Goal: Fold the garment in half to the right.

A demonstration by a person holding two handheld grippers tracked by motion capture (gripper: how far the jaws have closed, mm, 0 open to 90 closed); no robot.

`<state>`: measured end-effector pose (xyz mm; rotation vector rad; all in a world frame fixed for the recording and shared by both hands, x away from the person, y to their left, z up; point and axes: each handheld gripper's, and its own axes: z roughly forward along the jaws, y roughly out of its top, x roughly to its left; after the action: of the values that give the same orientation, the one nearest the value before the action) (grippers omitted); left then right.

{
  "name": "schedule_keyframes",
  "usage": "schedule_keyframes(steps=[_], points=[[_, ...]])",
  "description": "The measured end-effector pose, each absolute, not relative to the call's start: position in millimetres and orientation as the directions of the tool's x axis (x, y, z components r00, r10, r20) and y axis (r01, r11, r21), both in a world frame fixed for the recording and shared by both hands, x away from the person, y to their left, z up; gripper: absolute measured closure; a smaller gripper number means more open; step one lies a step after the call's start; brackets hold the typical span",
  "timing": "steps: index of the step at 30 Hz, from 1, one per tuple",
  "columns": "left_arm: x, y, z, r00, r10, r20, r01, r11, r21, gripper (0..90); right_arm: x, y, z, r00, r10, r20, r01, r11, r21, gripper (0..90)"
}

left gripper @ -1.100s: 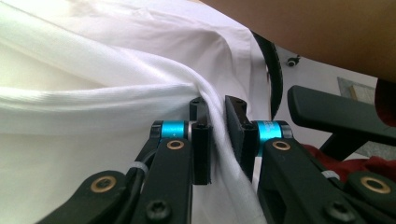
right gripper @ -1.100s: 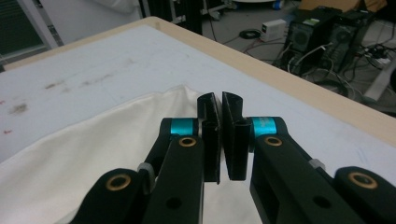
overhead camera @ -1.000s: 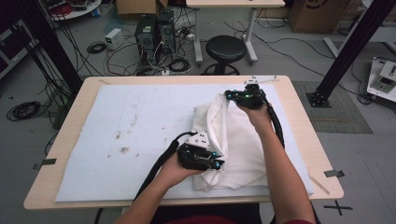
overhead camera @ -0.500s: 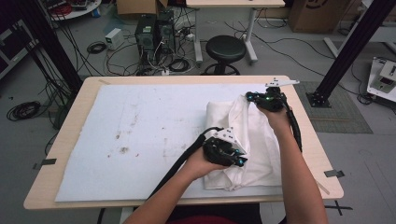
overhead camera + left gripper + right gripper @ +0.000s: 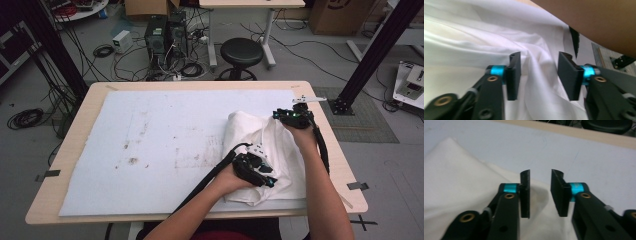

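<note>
A crumpled white cloth (image 5: 250, 131) lies on the right part of the white mat (image 5: 160, 125). My left gripper (image 5: 256, 170) rests on the cloth's near half. In the left gripper view its jaws stand open (image 5: 539, 61) with a raised fold of the cloth (image 5: 474, 32) running up between them, the person's right forearm (image 5: 599, 22) behind. My right gripper (image 5: 295, 118) sits at the cloth's far right corner. In the right gripper view it is open (image 5: 540, 173), its jaws just above the cloth's edge (image 5: 461, 175), with nothing gripped.
The mat is stained at its middle and left (image 5: 132, 160). The wooden table edge (image 5: 350, 165) runs close to the right of the cloth. Beyond the table stand a black stool (image 5: 241, 50), computer cases with cables (image 5: 165, 35) and a black frame post (image 5: 380, 50).
Both grippers have moved to the right, and the cloth has shifted right with them, bunching up nearer the table's right edge.
</note>
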<state>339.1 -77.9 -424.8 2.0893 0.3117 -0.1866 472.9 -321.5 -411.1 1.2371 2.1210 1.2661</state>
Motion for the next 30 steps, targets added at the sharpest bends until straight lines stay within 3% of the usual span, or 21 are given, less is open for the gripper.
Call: schedule_keyframes(steps=[7,9,14,19,22,25,27,30], points=[[337,-38,-403,0.954,0.181,-0.24,0.295,-0.402,0.867,46.1,464,-320,-391,-0.551,0.828,0.103,0.451,0.191,0.872,62.9],[337,-12,-396,0.949,0.232,-0.214,0.291,-0.38,0.878,45.4,458,-309,-382,-0.592,0.8,0.095,0.415,0.202,0.887,61.2],[335,23,-397,0.931,0.303,-0.203,0.309,-0.363,0.879,45.4,455,-285,-382,-0.638,0.767,0.067,0.433,0.285,0.855,57.4],[332,50,-404,0.919,0.339,-0.2,0.321,-0.353,0.879,45.3,458,-288,-404,-0.561,0.821,0.1,0.542,0.274,0.795,56.2],[329,63,-408,0.913,0.357,-0.198,0.327,-0.348,0.879,45.4,466,-297,-420,-0.517,0.848,0.115,0.621,0.279,0.732,62.0],[326,70,-409,0.909,0.367,-0.196,0.328,-0.341,0.881,45.4,469,-306,-425,-0.465,0.881,0.094,0.645,0.264,0.718,62.0],[323,80,-412,0.909,0.369,-0.193,0.325,-0.338,0.883,45.4,473,-316,-429,-0.418,0.898,0.134,0.66,0.2,0.724,59.9],[320,87,-416,0.906,0.372,-0.2,0.328,-0.324,0.887,45.4,476,-312,-434,-0.434,0.892,0.127,0.669,0.225,0.709,60.0]])
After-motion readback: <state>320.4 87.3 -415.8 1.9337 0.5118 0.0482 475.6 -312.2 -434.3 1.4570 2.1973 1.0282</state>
